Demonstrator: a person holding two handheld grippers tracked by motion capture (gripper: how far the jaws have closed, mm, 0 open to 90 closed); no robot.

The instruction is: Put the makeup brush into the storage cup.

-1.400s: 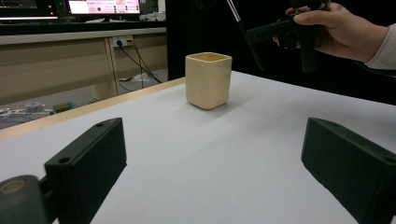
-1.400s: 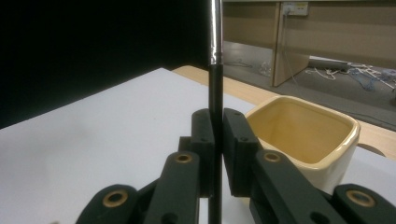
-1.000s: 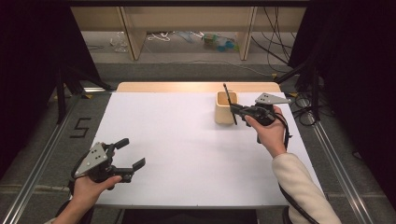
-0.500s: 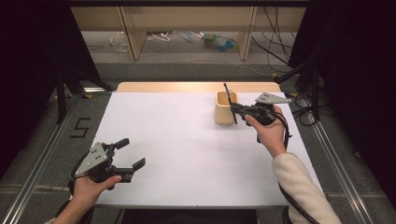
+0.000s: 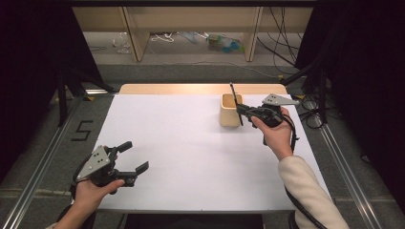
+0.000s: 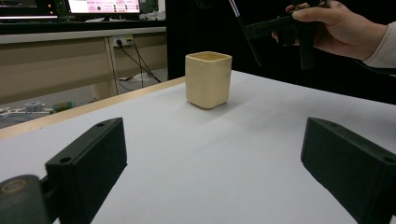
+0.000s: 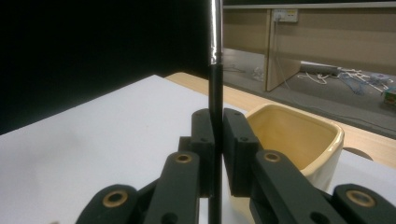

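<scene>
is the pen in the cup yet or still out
Out: the pen is clamped in the right gripper beside the cup.

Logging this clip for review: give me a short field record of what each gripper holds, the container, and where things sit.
right gripper: jaws shut on thin black rod with silver upper part, held upright
left gripper: jaws open, nothing between them, above near left of the table
container: cream square ceramic cup, upright, nothing seen inside
rod position: beside the cup's rim, not inside
surface: white table
</scene>
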